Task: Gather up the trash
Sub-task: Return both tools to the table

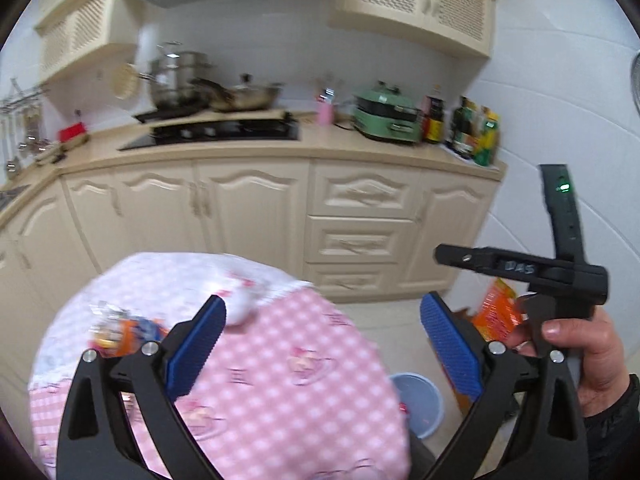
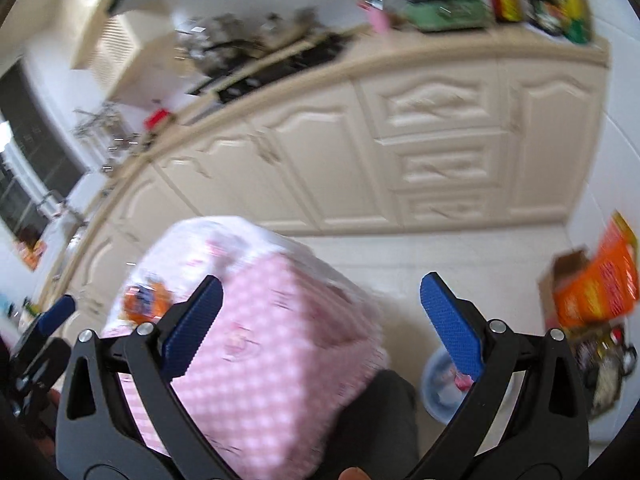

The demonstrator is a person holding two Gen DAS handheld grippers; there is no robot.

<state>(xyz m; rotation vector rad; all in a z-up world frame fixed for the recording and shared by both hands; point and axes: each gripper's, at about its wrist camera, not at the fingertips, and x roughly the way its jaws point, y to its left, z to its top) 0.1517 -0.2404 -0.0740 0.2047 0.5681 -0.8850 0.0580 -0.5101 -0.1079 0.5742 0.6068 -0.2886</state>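
Trash [image 1: 120, 330] lies on the pink checked table [image 1: 288, 360]; both grippers' jaws gape wide, holding nothing.

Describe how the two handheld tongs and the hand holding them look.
Both tongs, left and right, have black plastic arms, silver rivets and blue textured pads. The right handle bears a green light and handwritten marking; the bare hand wears a dark sleeve.

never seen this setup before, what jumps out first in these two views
The round table in a pink checked cloth fills the foreground, with a white crumpled wad and an orange wrapper on its far side. Both grippers, left and right, hang open above it. A pale blue bin sits on the floor at its right.
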